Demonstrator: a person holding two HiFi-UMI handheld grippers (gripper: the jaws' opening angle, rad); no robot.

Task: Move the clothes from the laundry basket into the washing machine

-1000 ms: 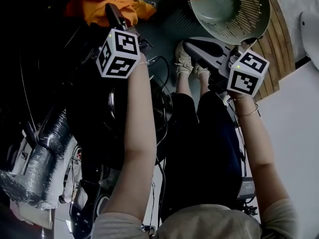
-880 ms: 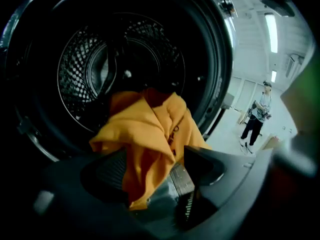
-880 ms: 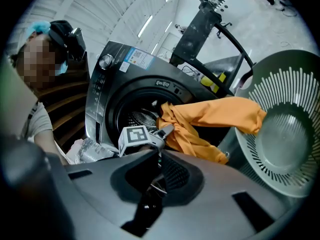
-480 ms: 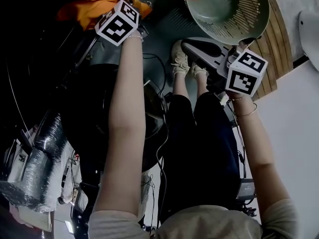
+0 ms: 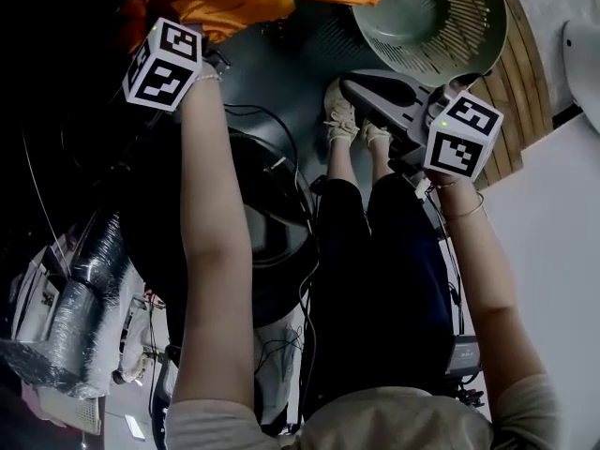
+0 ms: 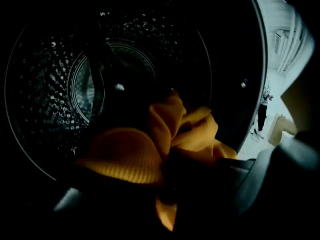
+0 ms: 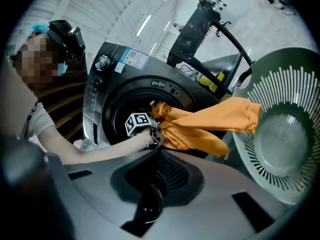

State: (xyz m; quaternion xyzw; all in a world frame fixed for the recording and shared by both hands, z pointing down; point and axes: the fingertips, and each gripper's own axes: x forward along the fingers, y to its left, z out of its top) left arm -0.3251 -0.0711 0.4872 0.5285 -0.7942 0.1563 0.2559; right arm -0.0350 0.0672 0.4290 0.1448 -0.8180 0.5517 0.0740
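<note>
1. The right gripper (image 7: 157, 156) hangs nearest the person, well back from the washing machine (image 7: 102, 91) and facing its front. Its jaws are pressed together with nothing between them.
2. Just beyond it, off to one side of the washing machine, sits the green laundry basket (image 7: 280, 139). The slatted inside that shows is bare, with no cloth in it. Part of its rim runs out of frame, so I cannot vouch for all of it.
3. The left gripper (image 6: 164, 176) reaches at arm's length into the washing machine's round door opening. Its jaws are clamped on a bunched fold of the orange garment (image 6: 122, 156).
4. The garment straddles the washing machine's threshold. The gripped end sits just inside the opening, while a long tail hangs outside the door, stretching toward the basket side.
5. Farthest in, the perforated drum (image 6: 47, 89) of the washing machine is dark. No other clothes can be made out in it, though its lower part is hidden behind the garment.
6. Judged from this, the task is near its end: the basket seems emptied, and the one garment in sight is halfway in. What is left is to carry the fold deeper, let go, and gather the trailing tail inside the washing machine.
</note>
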